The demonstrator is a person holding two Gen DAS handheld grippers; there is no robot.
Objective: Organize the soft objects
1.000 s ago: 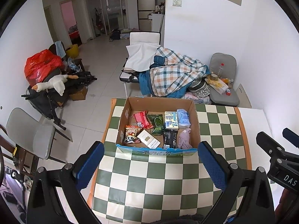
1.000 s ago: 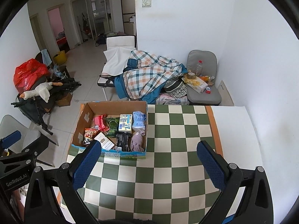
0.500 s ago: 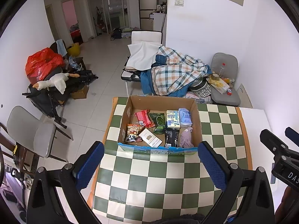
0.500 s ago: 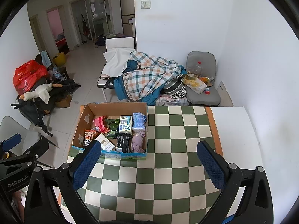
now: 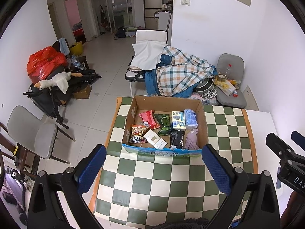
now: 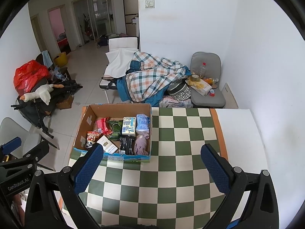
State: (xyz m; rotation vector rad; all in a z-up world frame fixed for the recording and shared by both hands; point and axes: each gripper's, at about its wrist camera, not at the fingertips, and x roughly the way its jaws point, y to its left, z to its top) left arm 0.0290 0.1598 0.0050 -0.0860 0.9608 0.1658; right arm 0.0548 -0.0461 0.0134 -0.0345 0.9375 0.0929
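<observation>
An open cardboard box point(image 5: 205, 120) point(image 6: 80, 131) stands on the green-and-white checkered table point(image 5: 162, 183) point(image 6: 171, 173). It holds several soft packets: a red snack pack point(image 5: 147, 118), a green pouch point(image 5: 164, 123), tissue packs point(image 5: 178, 122) point(image 6: 129, 125), a black pouch point(image 5: 176, 138) and a pink cloth point(image 5: 191, 140) point(image 6: 141, 145). My left gripper point(image 5: 154, 168) is open and empty above the table, in front of the box. My right gripper point(image 6: 151, 167) is open and empty, right of the box.
A chair piled with a plaid blanket point(image 5: 181, 74) and a grey chair with clutter point(image 5: 229, 87) stand beyond the table. A stroller with a plush goose point(image 5: 55, 81) and a grey chair point(image 5: 32, 133) are on the left. A white wall is at the right.
Both grippers have drawn back and up a little, so the box looks slightly farther away. Both stay open and empty.
</observation>
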